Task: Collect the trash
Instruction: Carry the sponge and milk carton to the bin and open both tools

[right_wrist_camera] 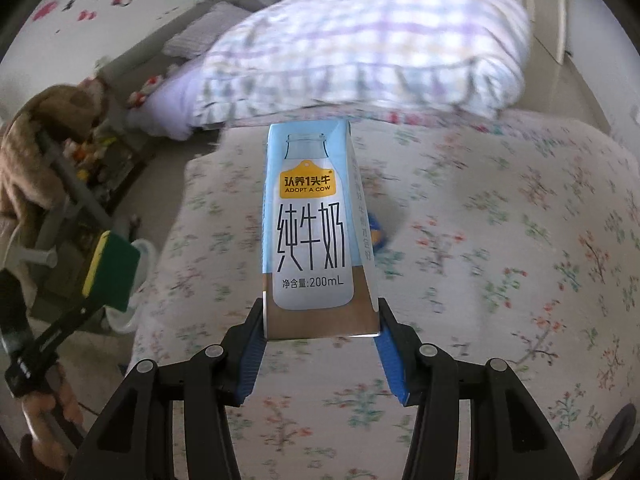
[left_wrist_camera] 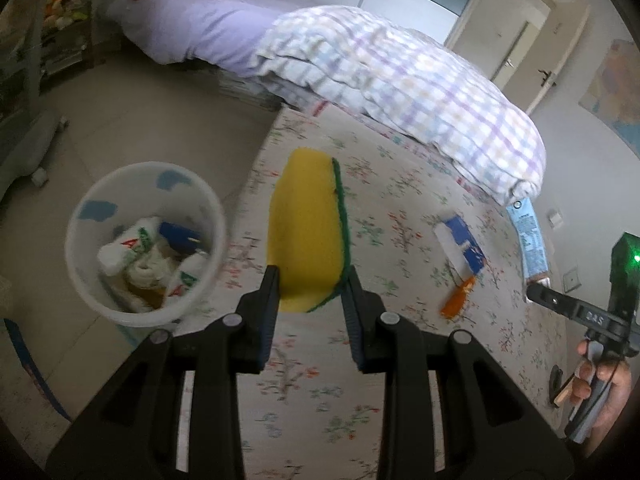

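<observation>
My left gripper (left_wrist_camera: 310, 280) is shut on a yellow sponge with a green scouring side (left_wrist_camera: 308, 224), held above the floral bedspread near its left edge. To its left on the floor stands a white bin (left_wrist_camera: 100, 304) with several cartons and crumpled paper inside. My right gripper (right_wrist_camera: 322, 316) is shut on a light-blue milk carton (right_wrist_camera: 316, 224), lifted over the bed. That carton (left_wrist_camera: 530, 240) and the right gripper (left_wrist_camera: 536, 292) also show at the right edge of the left wrist view. A blue-and-white wrapper (left_wrist_camera: 462, 244) and an orange scrap (left_wrist_camera: 456, 300) lie on the bedspread.
A folded checked quilt (left_wrist_camera: 400, 80) lies across the bed beyond the trash. Lilac sheets (left_wrist_camera: 192, 28) and plush toys sit farther back. A grey wheeled stand (left_wrist_camera: 28, 136) is on the tiled floor at the left. A hand (left_wrist_camera: 600, 384) holds the right gripper's handle.
</observation>
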### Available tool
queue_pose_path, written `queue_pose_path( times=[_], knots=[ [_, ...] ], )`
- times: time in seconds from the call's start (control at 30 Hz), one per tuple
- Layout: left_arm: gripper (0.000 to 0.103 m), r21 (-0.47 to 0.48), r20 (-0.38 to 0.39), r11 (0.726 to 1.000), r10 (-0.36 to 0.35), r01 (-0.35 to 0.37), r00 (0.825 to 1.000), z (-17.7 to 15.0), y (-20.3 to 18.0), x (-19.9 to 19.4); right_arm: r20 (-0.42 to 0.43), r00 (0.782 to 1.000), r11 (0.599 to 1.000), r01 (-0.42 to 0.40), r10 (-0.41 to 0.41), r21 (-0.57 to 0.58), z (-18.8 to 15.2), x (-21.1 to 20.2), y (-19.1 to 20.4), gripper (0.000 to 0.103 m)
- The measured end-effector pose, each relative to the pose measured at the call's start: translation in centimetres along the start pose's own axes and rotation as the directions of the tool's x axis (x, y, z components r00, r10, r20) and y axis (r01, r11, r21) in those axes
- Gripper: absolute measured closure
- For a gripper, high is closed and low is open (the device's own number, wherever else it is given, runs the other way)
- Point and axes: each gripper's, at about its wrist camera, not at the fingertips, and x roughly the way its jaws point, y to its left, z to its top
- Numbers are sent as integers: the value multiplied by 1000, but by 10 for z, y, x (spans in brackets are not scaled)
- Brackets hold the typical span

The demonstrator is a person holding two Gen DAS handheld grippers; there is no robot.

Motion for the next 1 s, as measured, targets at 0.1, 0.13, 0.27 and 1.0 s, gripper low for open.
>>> queue_pose_path(
  times=[0.1,0.13,0.27,1.0],
  knots=[
    [71,-29,9,999,25,-25,1000,2,19,-3,-1,1000,999,-17,17,-34,1,4,19,51],
    [70,-39,10,999,33,-33,999,2,24,-4,-4,1000,999,-23,23,-43,1,6,25,51],
    [70,-69,18,996,64,-63,998,3,46,-8,-19,999,996,-43,42,-81,2,18,49,51],
    [3,-177,-42,916,359,-360,933,5,134,-18,-118,990,950,-111,79,-293,-23,91,175,51]
  ],
)
